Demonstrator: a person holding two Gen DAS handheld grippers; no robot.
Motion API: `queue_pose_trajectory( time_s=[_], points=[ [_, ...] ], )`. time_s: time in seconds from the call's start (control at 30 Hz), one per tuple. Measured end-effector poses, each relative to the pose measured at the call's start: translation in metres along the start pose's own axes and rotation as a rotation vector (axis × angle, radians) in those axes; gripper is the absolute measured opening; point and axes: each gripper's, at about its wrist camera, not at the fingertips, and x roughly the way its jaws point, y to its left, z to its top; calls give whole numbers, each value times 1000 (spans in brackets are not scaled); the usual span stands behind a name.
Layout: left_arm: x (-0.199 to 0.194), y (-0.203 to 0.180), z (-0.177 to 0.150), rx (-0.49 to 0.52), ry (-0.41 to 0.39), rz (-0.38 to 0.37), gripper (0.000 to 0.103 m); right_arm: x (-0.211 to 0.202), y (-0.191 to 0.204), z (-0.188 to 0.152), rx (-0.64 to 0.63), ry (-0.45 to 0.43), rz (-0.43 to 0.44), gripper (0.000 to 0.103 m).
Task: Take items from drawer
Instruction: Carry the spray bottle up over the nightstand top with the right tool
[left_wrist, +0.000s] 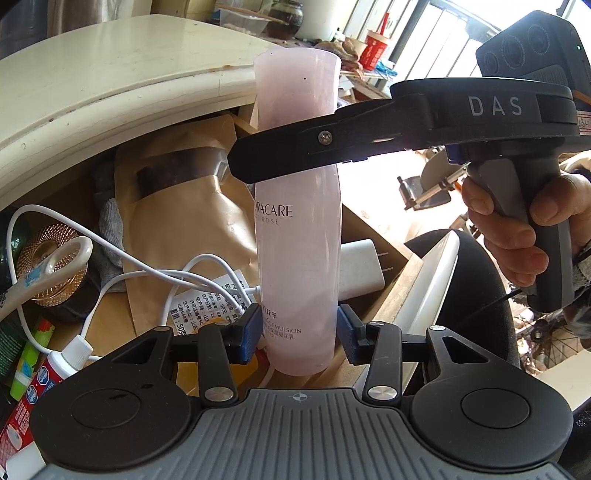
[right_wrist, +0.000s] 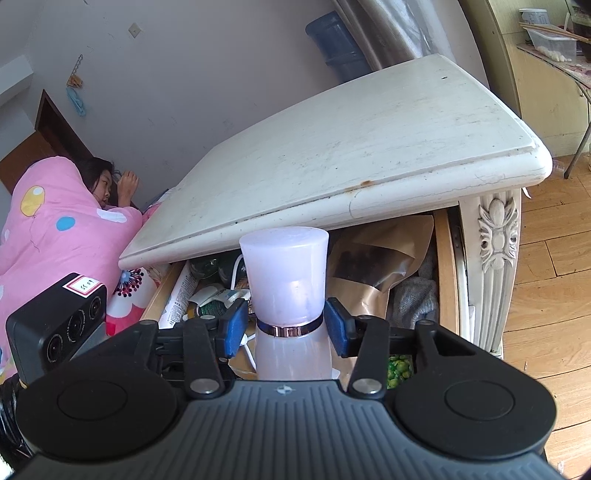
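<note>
A tall pale pink lotion bottle (left_wrist: 299, 240) stands upright over the open drawer (left_wrist: 376, 229). My left gripper (left_wrist: 298, 328) is shut on its lower body, with both blue pads pressing its sides. In the right wrist view the bottle's cap (right_wrist: 284, 266) and its metal neck ring sit between the blue pads of my right gripper (right_wrist: 286, 325). That gripper is open: a thin gap shows at the left pad. One of its fingers (left_wrist: 314, 144) crosses the upper bottle in the left wrist view. A hand (left_wrist: 517, 229) grips its handle.
The drawer (right_wrist: 445, 266) holds brown paper pouches (left_wrist: 177, 206), a white charger (left_wrist: 362, 269), a white cable (left_wrist: 147, 273), toothpaste (left_wrist: 40, 380), a round copper-mesh lid (left_wrist: 51, 269) and grey cloth (right_wrist: 413, 299). The white nightstand top (right_wrist: 351, 147) overhangs it. A person under a pink quilt (right_wrist: 55, 229) lies left.
</note>
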Motion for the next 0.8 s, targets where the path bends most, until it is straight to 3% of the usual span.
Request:
queue_pose_trajectory(
  time_s=[0.2, 0.8],
  points=[
    [4, -5, -2, -3, -2, 3, 45, 1, 0, -1, -1, 9, -21, 42],
    [-7, -5, -6, -13, -77, 20, 45, 0, 20, 10, -100, -14, -43, 41]
  ],
)
